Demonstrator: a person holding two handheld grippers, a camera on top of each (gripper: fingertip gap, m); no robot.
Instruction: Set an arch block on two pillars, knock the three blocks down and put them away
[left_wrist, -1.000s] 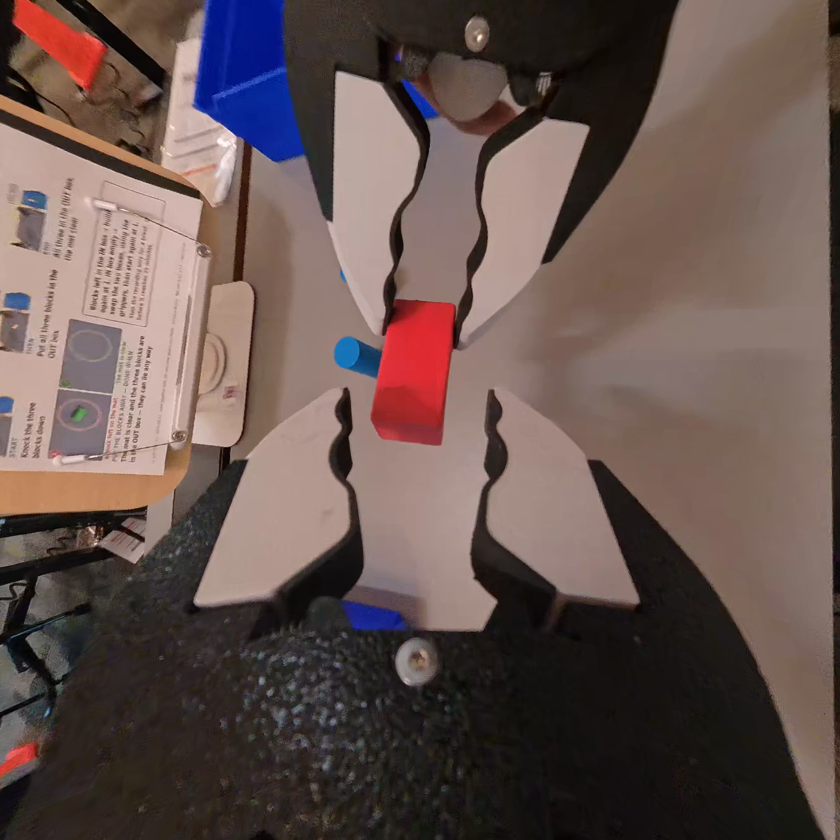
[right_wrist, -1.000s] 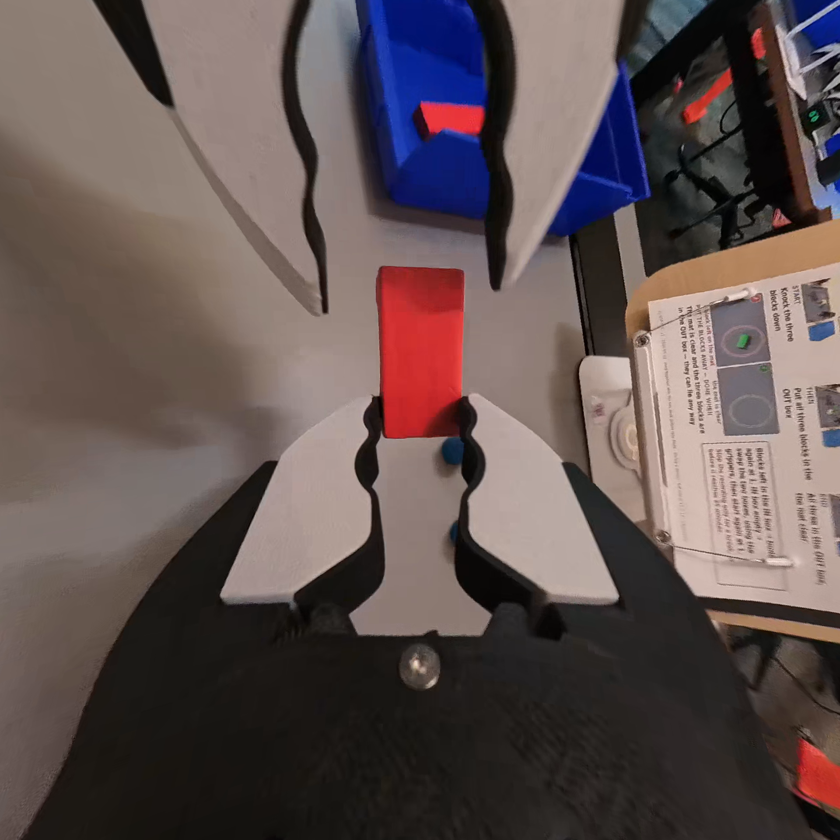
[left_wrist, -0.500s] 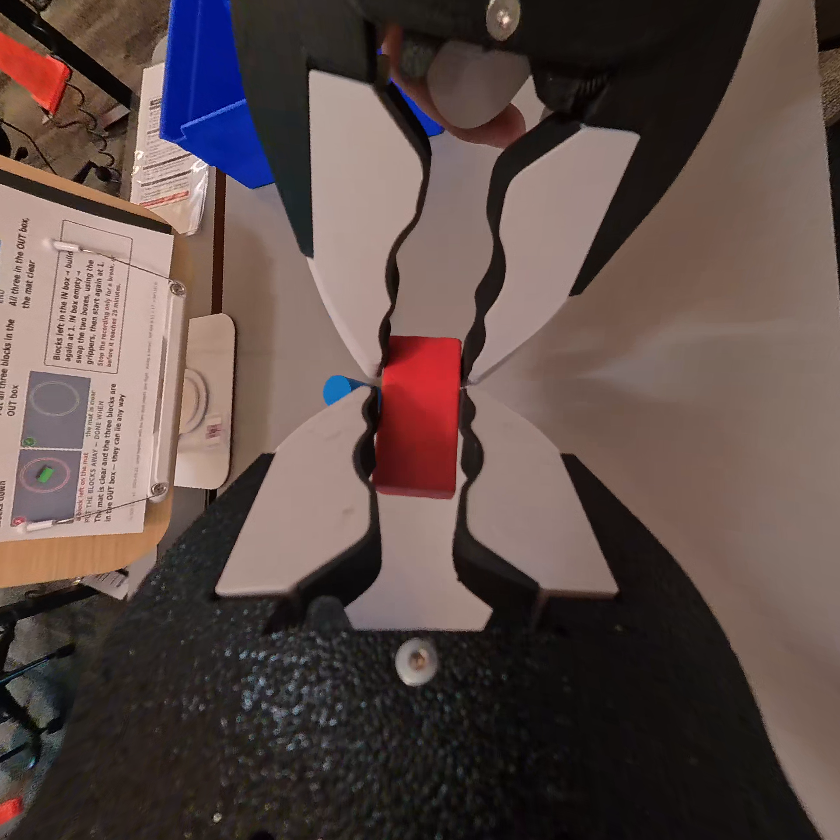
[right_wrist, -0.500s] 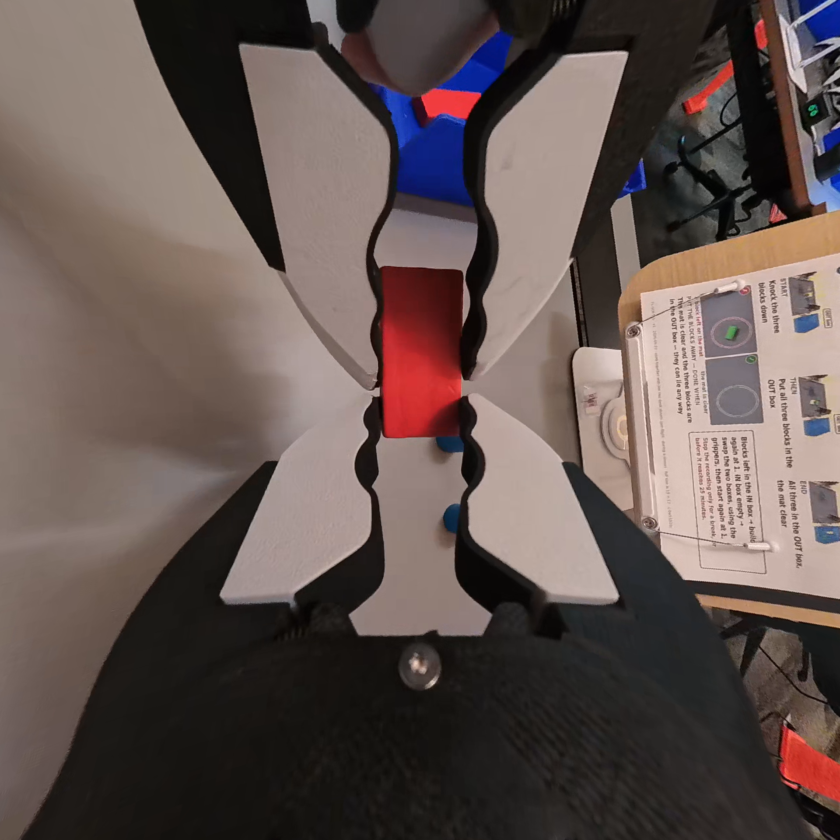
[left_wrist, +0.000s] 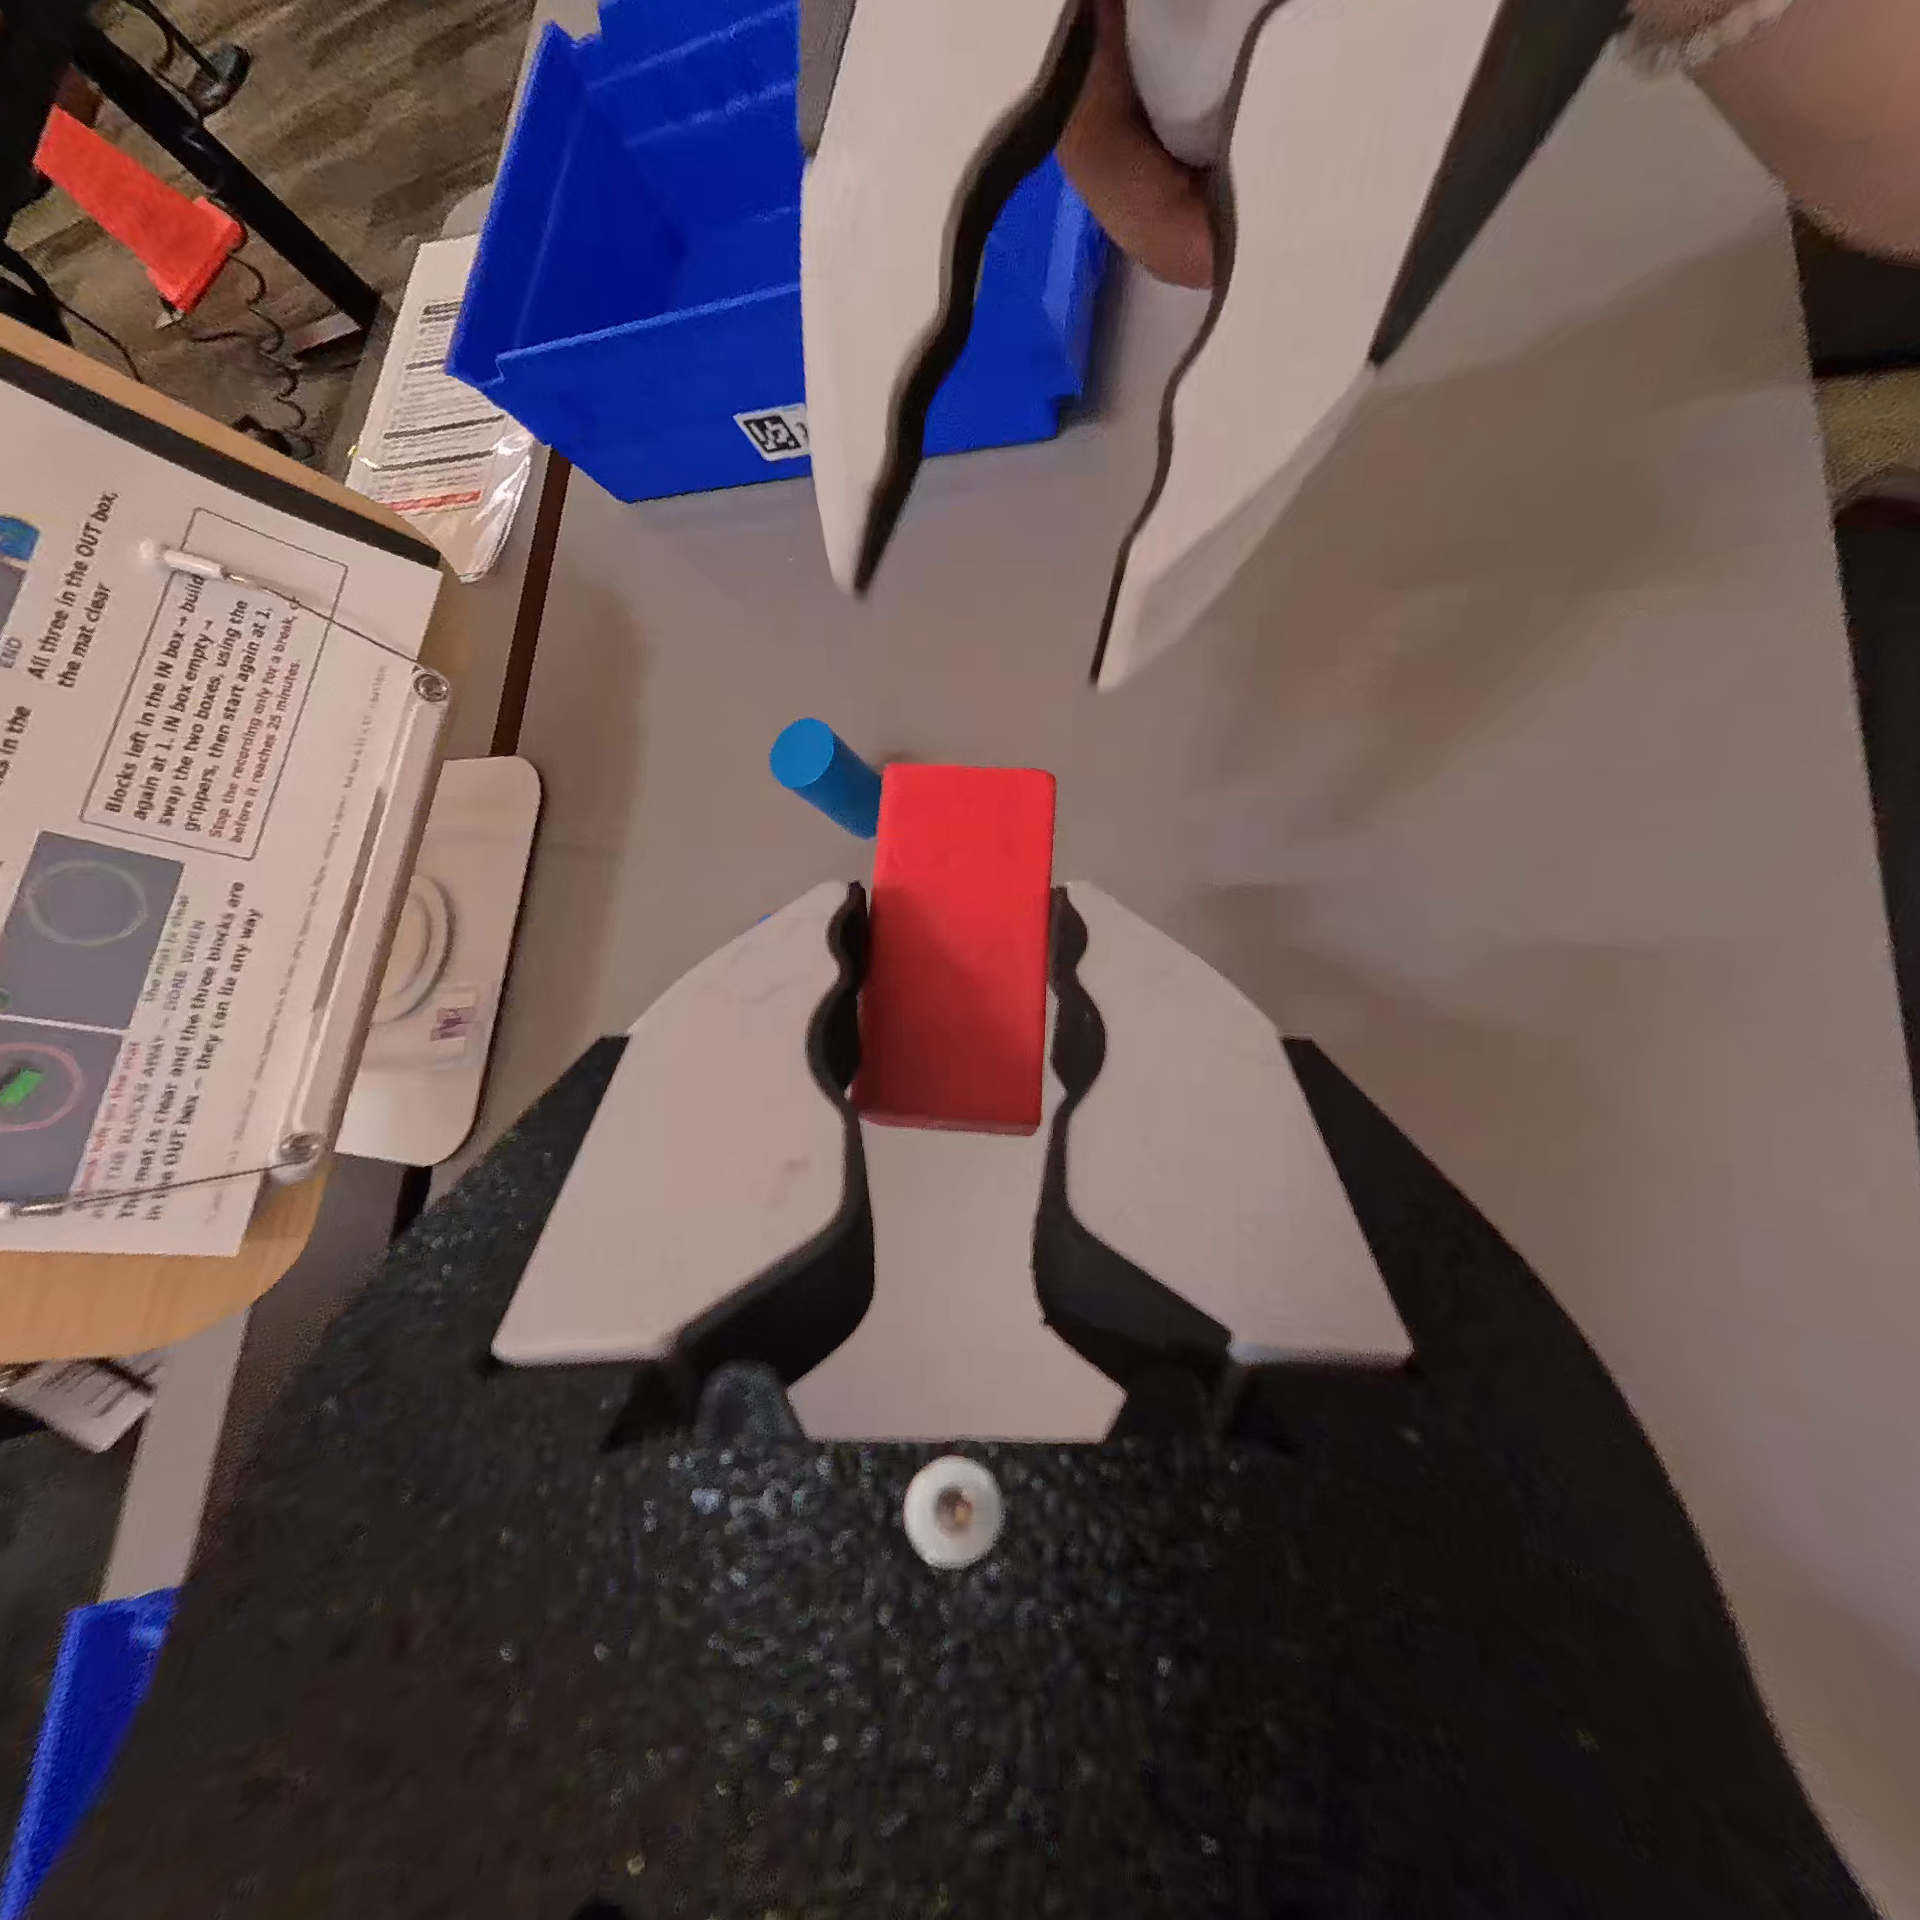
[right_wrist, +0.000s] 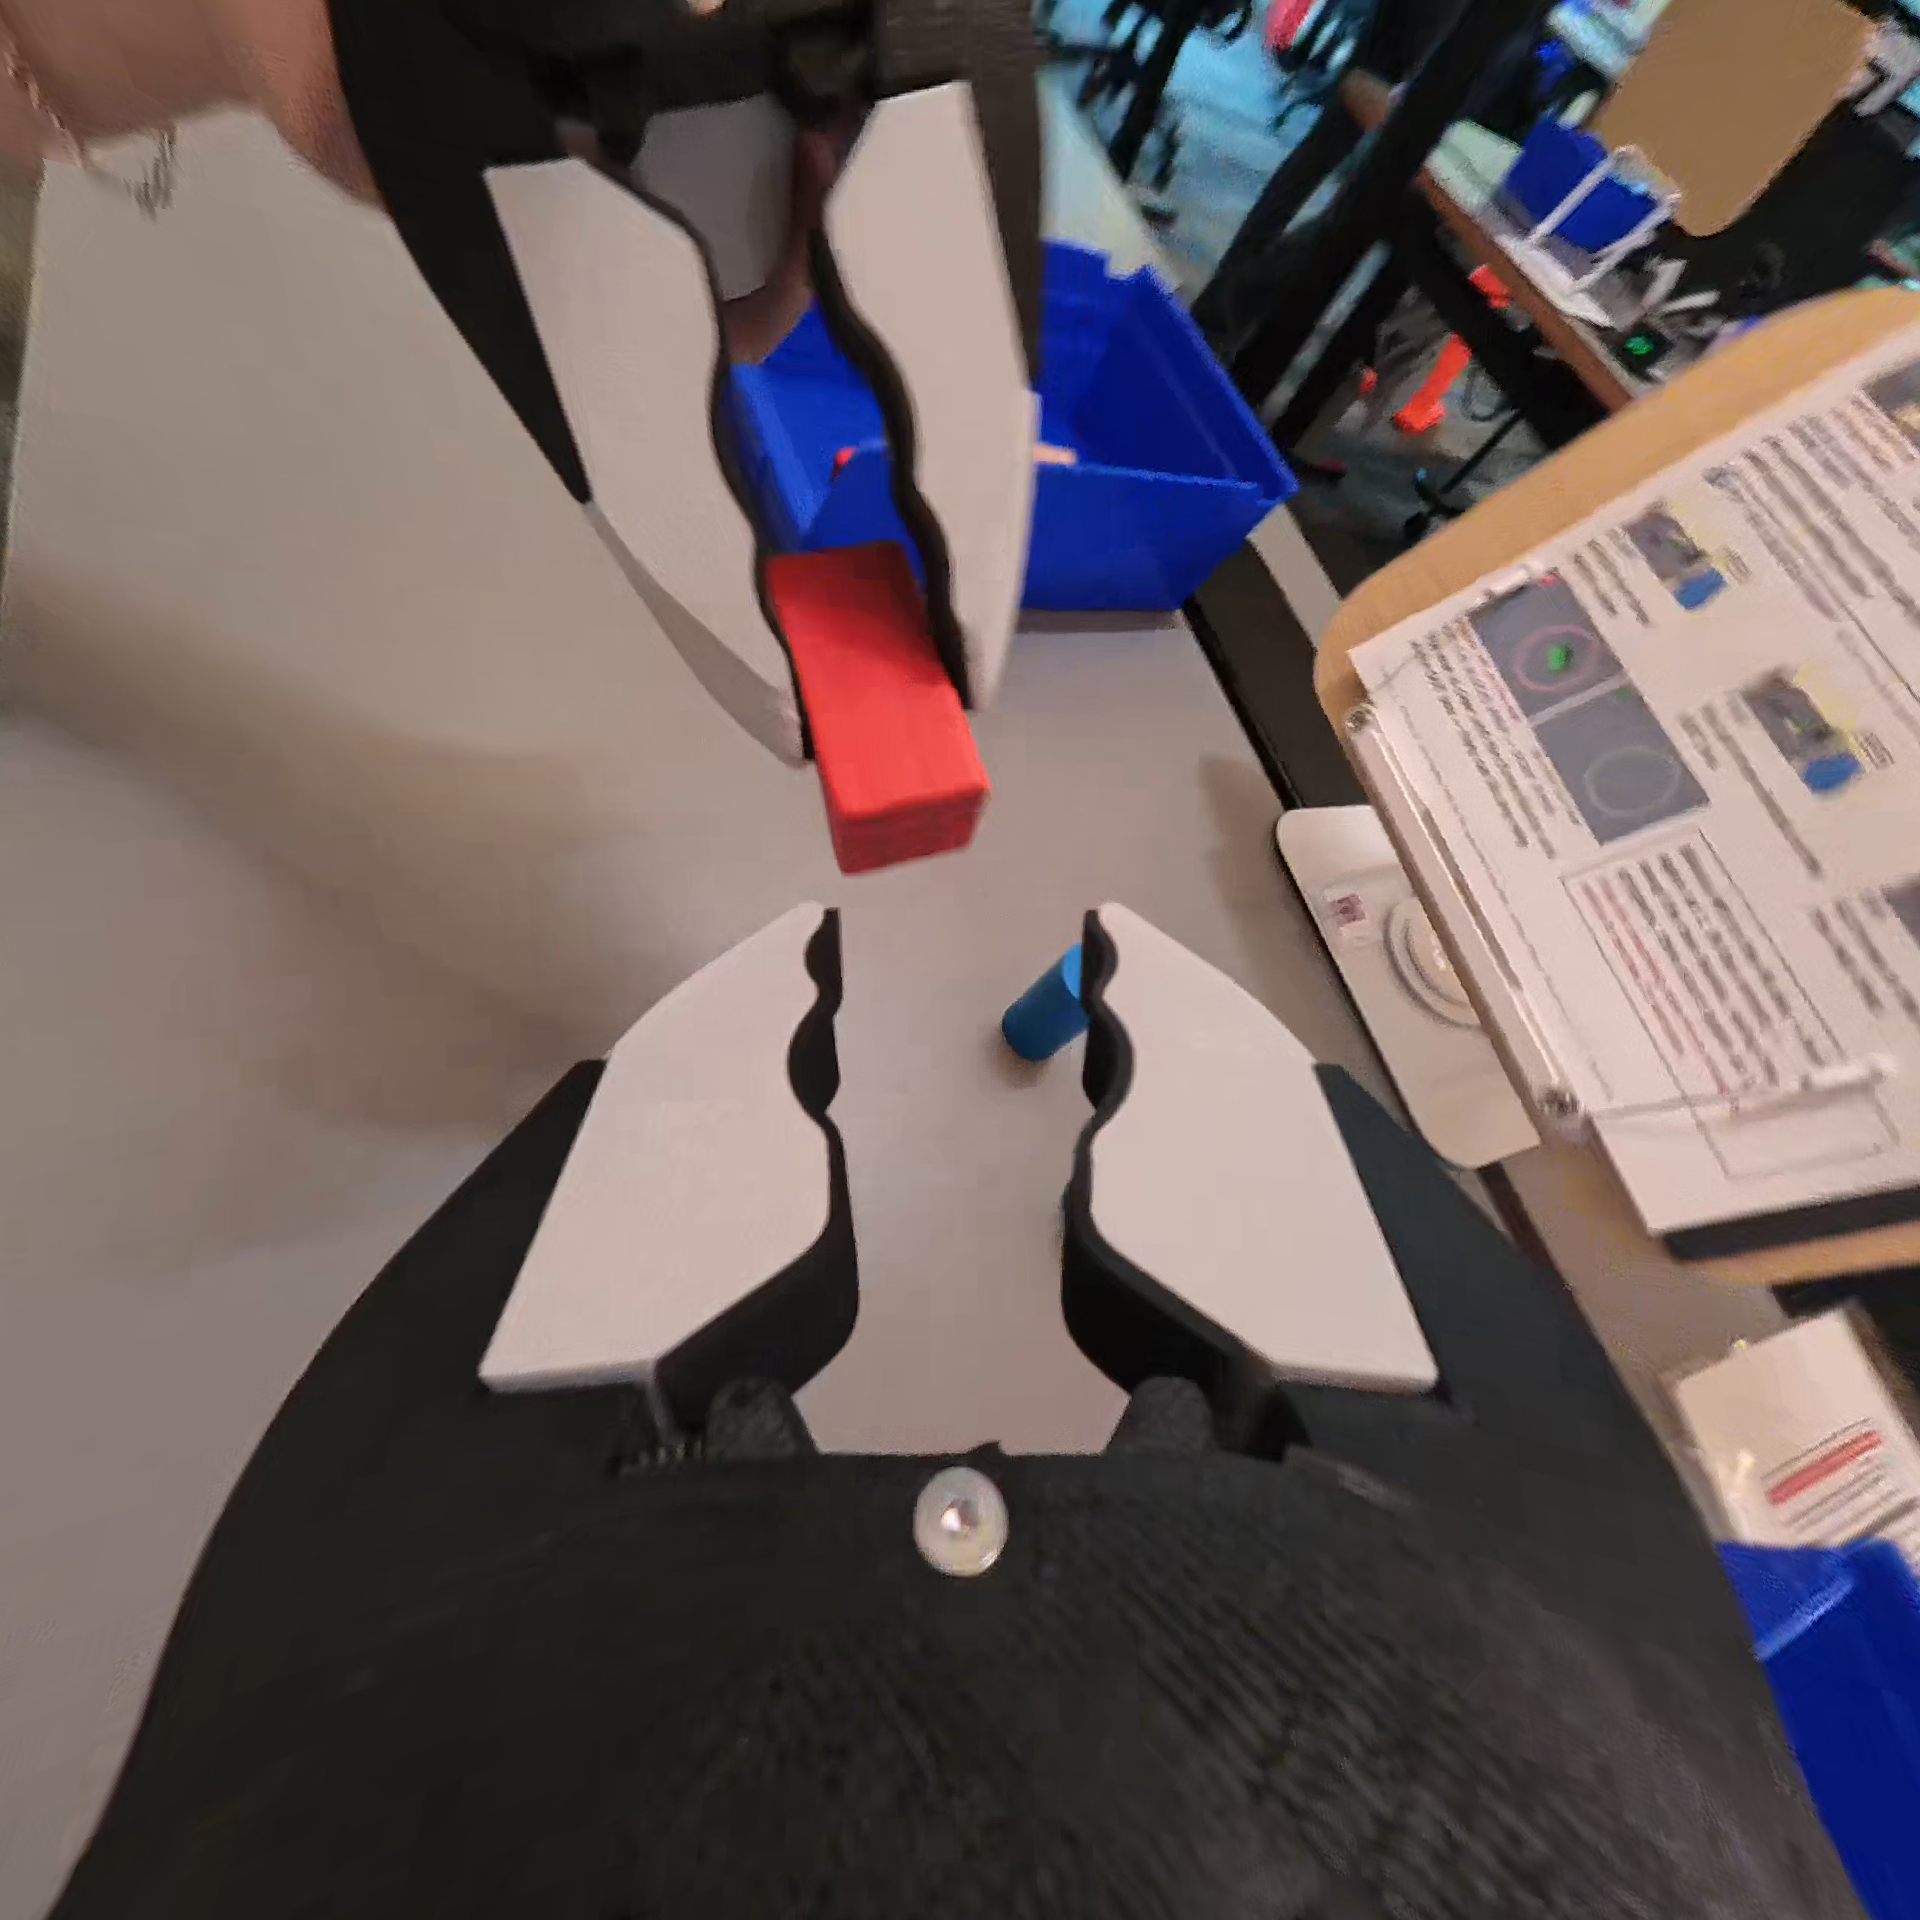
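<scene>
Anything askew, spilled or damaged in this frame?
Nothing looks damaged or spilled. The left gripper is shut on the red block, held above the table; the right gripper is open and empty. A blue cylinder lies on its side beside the right gripper's fingers.

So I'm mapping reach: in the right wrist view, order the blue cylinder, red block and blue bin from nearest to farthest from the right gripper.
From the right gripper:
1. Blue cylinder, beside its right finger.
2. Red block, ahead, held in the left gripper.
3. Blue bin, farthest, behind.
</scene>
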